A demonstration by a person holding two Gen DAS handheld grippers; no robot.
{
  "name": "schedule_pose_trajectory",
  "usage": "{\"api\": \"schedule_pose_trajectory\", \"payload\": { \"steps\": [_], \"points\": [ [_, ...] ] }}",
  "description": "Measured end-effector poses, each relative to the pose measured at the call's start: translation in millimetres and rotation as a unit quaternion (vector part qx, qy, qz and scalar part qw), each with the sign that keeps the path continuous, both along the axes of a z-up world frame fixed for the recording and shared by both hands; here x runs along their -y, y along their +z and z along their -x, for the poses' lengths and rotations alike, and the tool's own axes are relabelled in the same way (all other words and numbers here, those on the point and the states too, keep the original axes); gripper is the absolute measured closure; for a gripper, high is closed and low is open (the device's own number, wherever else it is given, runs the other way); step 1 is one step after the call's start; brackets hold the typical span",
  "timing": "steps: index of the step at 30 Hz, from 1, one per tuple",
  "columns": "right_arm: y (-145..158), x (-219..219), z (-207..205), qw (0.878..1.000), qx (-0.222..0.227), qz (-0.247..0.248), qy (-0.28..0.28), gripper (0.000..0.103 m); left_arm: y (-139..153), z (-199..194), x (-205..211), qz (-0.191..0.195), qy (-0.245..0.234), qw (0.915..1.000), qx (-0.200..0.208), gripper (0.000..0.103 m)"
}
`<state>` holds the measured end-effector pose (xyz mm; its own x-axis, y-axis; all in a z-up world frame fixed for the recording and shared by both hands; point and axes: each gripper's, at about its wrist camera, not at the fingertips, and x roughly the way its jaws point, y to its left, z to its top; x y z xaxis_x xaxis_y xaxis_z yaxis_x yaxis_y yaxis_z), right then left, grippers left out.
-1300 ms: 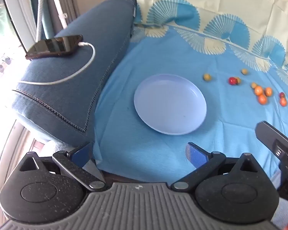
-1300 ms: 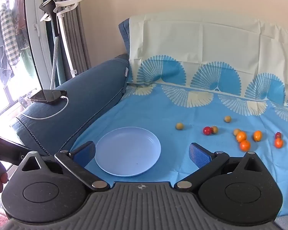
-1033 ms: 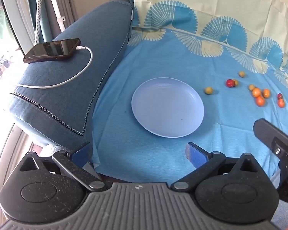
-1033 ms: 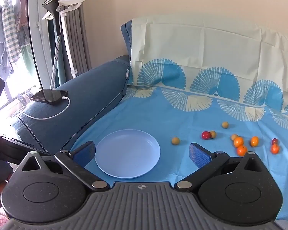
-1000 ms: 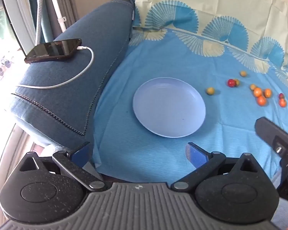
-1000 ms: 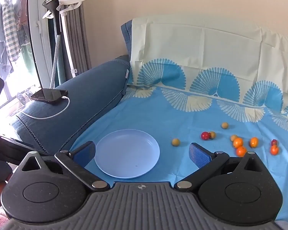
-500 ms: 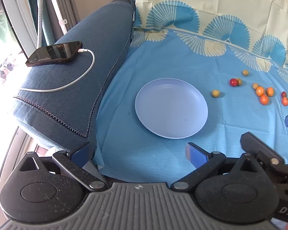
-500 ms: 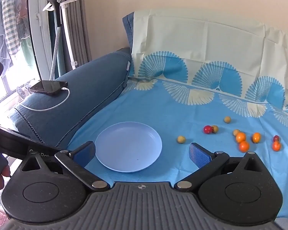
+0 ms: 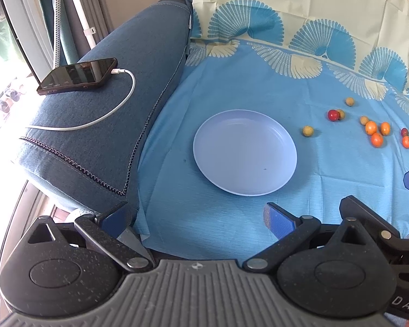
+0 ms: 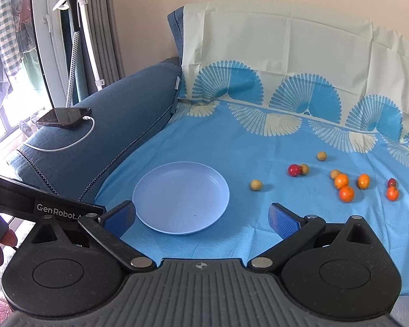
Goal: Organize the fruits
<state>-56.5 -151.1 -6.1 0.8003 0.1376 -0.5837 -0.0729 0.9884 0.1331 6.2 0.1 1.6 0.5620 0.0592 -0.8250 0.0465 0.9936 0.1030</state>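
On the blue fan-patterned cloth (image 10: 231,141) spread over the sofa seat, the round pale-lilac plastic plate (image 10: 161,190) lies empty, while the small orange, yellow and red fruits (image 10: 346,193) sit scattered well to its right, so by my reading the sorting has not begun. Both the left gripper (image 9: 196,218) and the right gripper (image 10: 201,215) hover wide open near the plate's front rim, holding and touching nothing.

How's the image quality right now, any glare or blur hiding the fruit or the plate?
Left wrist view: the window at the left edge is blown out white, but the plate and the nearest yellow fruit are sharp. Right wrist view: evenly lit, the oranges are crisp; fisheye bends the edges.
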Motion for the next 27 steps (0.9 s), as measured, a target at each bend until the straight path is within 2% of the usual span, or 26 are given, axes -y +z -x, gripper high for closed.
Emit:
{"api": "schedule_pose_trajectory", "payload": {
  "steps": [27],
  "points": [
    [-0.8, -0.7, 2.0, 1.000, -0.004, -0.003, -0.007, 0.000, -0.4, 6.1, 6.3, -0.018, -0.004, 0.9998, 0.005, 0.000]
  ]
}}
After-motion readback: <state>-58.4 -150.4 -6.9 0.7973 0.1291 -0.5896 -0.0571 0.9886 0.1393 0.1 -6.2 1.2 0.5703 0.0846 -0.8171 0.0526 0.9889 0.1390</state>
